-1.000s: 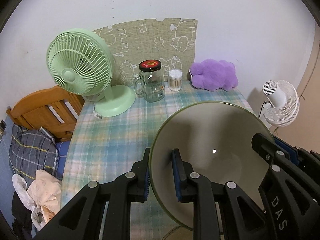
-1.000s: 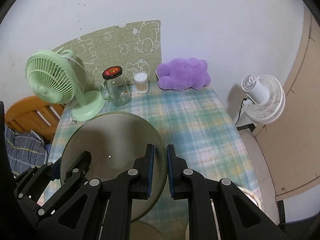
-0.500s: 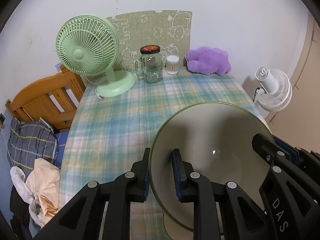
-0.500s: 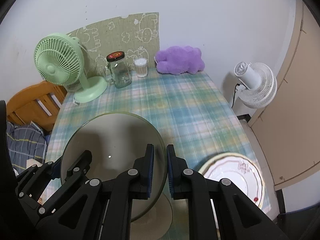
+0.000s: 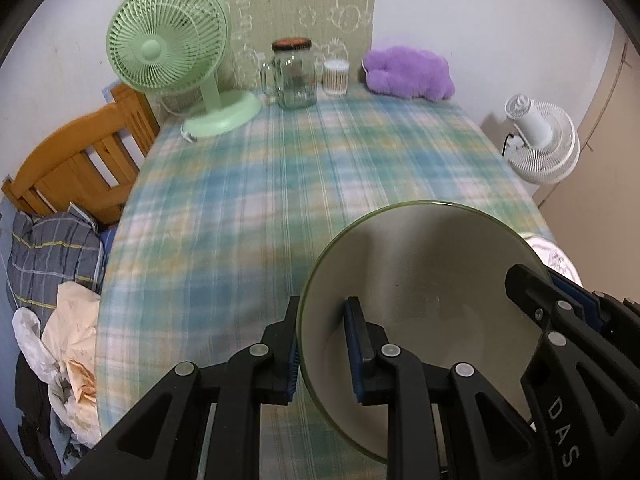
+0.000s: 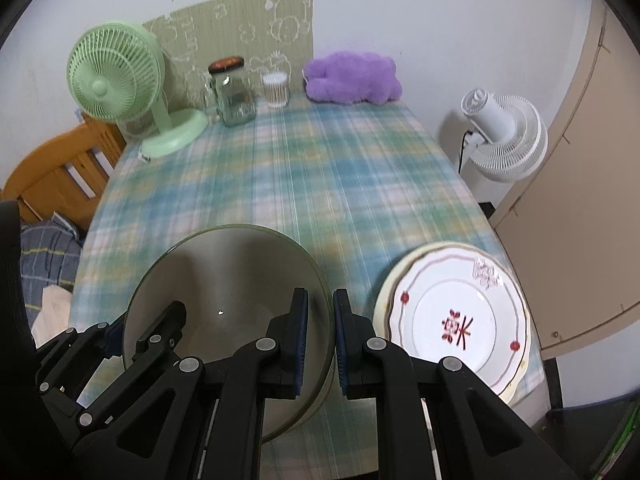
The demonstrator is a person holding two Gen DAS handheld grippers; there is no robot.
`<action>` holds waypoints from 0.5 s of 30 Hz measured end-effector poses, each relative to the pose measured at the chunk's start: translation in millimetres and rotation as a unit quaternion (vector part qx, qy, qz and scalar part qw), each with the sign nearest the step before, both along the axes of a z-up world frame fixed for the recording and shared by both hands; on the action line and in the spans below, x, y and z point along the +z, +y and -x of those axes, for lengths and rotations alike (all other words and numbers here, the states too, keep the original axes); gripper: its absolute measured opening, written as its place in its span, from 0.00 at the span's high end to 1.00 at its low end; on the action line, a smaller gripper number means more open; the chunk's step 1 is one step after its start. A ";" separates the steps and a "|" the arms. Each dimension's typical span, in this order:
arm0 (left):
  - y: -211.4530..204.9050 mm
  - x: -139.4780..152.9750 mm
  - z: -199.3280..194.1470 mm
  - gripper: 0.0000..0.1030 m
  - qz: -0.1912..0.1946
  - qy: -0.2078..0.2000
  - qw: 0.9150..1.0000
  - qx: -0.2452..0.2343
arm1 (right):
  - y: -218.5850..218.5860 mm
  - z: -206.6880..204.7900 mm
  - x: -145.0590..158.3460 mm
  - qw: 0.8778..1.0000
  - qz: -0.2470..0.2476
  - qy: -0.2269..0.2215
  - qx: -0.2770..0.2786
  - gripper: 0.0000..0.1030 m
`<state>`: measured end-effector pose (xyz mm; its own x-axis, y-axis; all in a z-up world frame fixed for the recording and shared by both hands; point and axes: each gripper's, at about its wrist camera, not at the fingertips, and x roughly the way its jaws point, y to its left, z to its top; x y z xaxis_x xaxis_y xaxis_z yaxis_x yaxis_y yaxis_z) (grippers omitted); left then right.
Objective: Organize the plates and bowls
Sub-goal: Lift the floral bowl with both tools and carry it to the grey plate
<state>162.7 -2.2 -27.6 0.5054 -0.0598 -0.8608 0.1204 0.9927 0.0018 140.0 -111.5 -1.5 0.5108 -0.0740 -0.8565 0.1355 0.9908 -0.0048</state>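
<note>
I carry the big olive-rimmed bowl (image 5: pixel 420 300) between my two grippers, tilted toward me above the near end of the checked tablecloth (image 5: pixel 280 184), and my guess is that it belongs on or beside the stack of plates (image 6: pixel 456 320) lying at the near right corner of the table. To do this well I should keep both hands level with each other so the bowl does not twist in the grips, bring it down gently, and make sure its foot is flat on a surface before I let go on either side; the rim is thin and smooth, so it could slip if one hand leads. I should also watch the table edge, since the plates sit close to it. My left gripper (image 5: pixel 322 344) is clenched on the bowl's left rim, one pad outside the wall and one inside. My right gripper (image 6: pixel 320 336) is clenched on the opposite rim in the same way, its jaws nearly together with only the thin wall between them.
</note>
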 end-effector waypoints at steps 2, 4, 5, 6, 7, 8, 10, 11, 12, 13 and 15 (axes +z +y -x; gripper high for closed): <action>-0.1 -4.8 1.6 0.83 -0.001 0.006 1.000 0.001 | 0.4 0.1 -4.6 1.000 0.000 0.006 0.001 0.85; 0.1 -9.0 2.6 0.83 0.000 0.012 1.000 0.002 | 0.7 0.2 -9.3 1.000 -0.001 0.013 0.001 0.85; 0.3 -10.7 2.5 0.83 0.000 0.014 1.000 0.003 | 1.1 0.1 -11.0 1.000 0.000 0.015 0.002 0.85; 0.6 -12.4 2.6 0.83 0.000 0.017 1.000 0.004 | 1.4 -0.1 -12.9 1.000 0.000 0.018 0.003 0.85; 0.9 -14.1 2.4 0.83 -0.001 0.019 1.000 0.005 | 1.8 -0.4 -15.0 1.000 0.000 0.020 0.004 0.85; 1.2 -15.9 2.1 0.83 -0.002 0.021 1.000 0.006 | 2.2 -0.8 -16.7 1.000 -0.001 0.023 0.005 0.85; 2.0 -19.4 1.0 0.83 -0.002 0.026 1.000 0.008 | 2.2 -2.1 -19.3 1.000 -0.002 0.027 0.006 0.85; 2.1 -21.3 0.8 0.83 -0.003 0.029 1.000 0.009 | 2.1 -2.9 -21.5 1.000 -0.003 0.030 0.006 0.85; 2.1 -23.2 0.5 0.83 -0.003 0.032 0.999 0.010 | 1.9 -4.3 -23.4 0.999 -0.004 0.033 0.007 0.85; 2.1 -24.7 0.4 0.83 -0.003 0.033 0.999 0.011 | 1.7 -5.1 -25.3 0.999 -0.004 0.035 0.008 0.85; 1.7 -27.2 -0.1 0.83 -0.005 0.037 0.999 0.013 | 1.8 -5.6 -28.5 0.999 -0.005 0.039 0.009 0.85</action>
